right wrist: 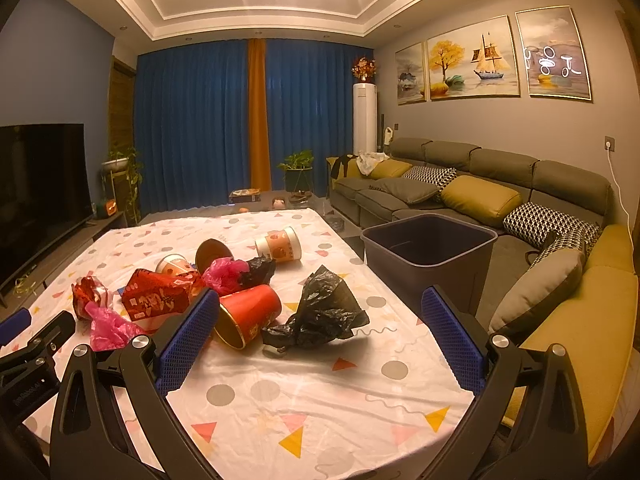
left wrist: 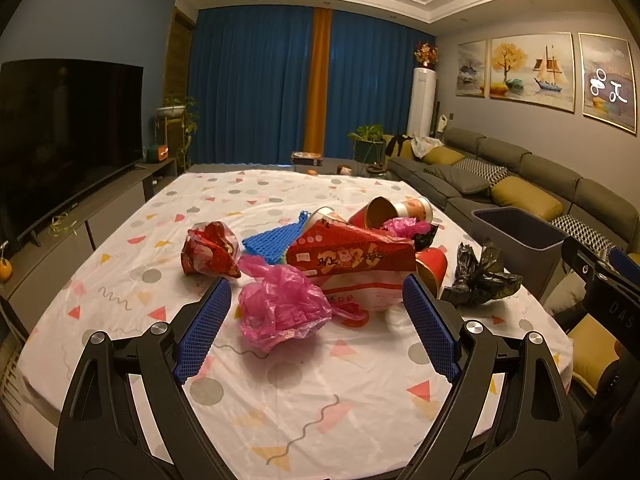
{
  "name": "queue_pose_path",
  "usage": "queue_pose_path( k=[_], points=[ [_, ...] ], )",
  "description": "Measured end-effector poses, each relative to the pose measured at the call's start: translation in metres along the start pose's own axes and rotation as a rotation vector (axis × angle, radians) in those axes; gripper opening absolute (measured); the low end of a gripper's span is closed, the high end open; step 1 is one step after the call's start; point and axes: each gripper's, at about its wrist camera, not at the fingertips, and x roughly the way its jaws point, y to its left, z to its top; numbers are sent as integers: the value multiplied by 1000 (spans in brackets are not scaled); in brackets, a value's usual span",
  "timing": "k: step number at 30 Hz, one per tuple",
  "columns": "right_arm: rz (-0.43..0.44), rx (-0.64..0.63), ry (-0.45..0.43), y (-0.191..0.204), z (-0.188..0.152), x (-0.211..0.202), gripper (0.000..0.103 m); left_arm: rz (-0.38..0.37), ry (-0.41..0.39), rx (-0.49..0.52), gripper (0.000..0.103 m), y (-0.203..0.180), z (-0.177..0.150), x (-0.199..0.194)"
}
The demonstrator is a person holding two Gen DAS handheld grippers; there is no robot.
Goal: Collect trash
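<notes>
Trash lies heaped near the middle of the table (left wrist: 120, 264), on a white cloth printed with dots and triangles. A red carton (left wrist: 352, 256) lies on its side with its long axis running left to right in the left wrist view, its narrow end toward the left; gold Chinese characters run along its face, but I cannot read them surely. Just in front of it sits a crumpled pink bag (left wrist: 280, 304), and to its left a red foil wrapper (left wrist: 208, 252), bunched up. A blue mesh mat (left wrist: 272, 238) lies flat behind the carton, touching it. A red cup (right wrist: 248, 314) lies on its side, its open mouth pointing toward the near edge of the table and a little left in the right wrist view. A white cup (right wrist: 280, 245) farther back also lies tipped over, its mouth facing right. A black bag (right wrist: 320, 312) is crumpled just right of the red cup. A dark bin (right wrist: 430, 254) stands upright beside the table's right edge, mouth up, between table and sofa (right wrist: 460, 196). The left gripper (left wrist: 316, 292) hovers with its fingers spread wide either side of the pink bag, grasping nothing. The right gripper (right wrist: 320, 308) is likewise spread wide and empty, framing the red cup and black bag.
</notes>
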Motion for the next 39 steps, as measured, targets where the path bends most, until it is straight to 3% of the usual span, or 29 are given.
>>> queue_pose_path(
  k=[39],
  points=[
    [-8, 6, -16, -3, 3, 1, 98, -7, -7, -11, 86, -1, 5, -1]
  ],
)
